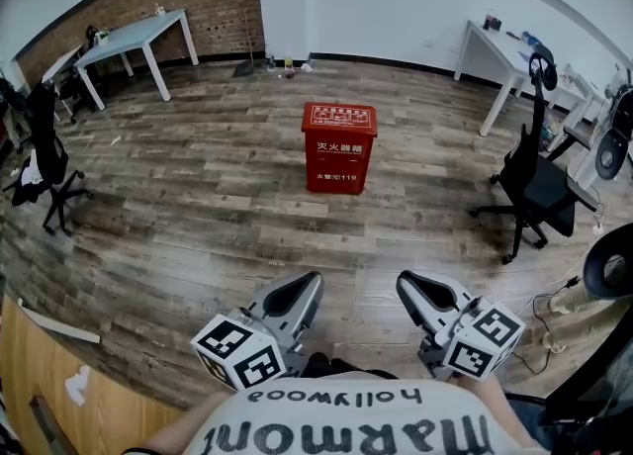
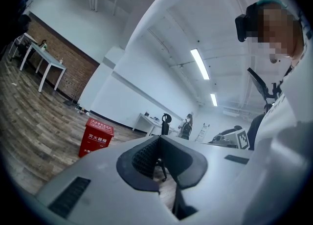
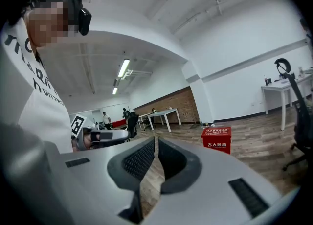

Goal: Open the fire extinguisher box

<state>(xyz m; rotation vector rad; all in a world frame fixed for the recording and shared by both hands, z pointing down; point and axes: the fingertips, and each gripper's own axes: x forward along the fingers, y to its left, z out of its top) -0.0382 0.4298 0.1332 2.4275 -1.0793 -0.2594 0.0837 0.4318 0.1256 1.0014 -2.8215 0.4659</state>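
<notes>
The red fire extinguisher box (image 1: 338,146) stands upright on the wood floor in mid-room, its lid down. It also shows small in the left gripper view (image 2: 96,137) and the right gripper view (image 3: 216,139). Both grippers are held low, close to the person's body and well short of the box. My left gripper (image 1: 305,287) points toward it with its jaws (image 2: 159,143) shut and nothing between them. My right gripper (image 1: 411,285) sits beside it, its jaws (image 3: 156,143) likewise shut on nothing.
A white table (image 1: 138,33) stands at the back left by the brick wall, another white table (image 1: 504,52) at the back right. A black office chair (image 1: 534,186) is right of the box, another chair (image 1: 45,161) at far left. A wooden panel (image 1: 59,394) lies at lower left.
</notes>
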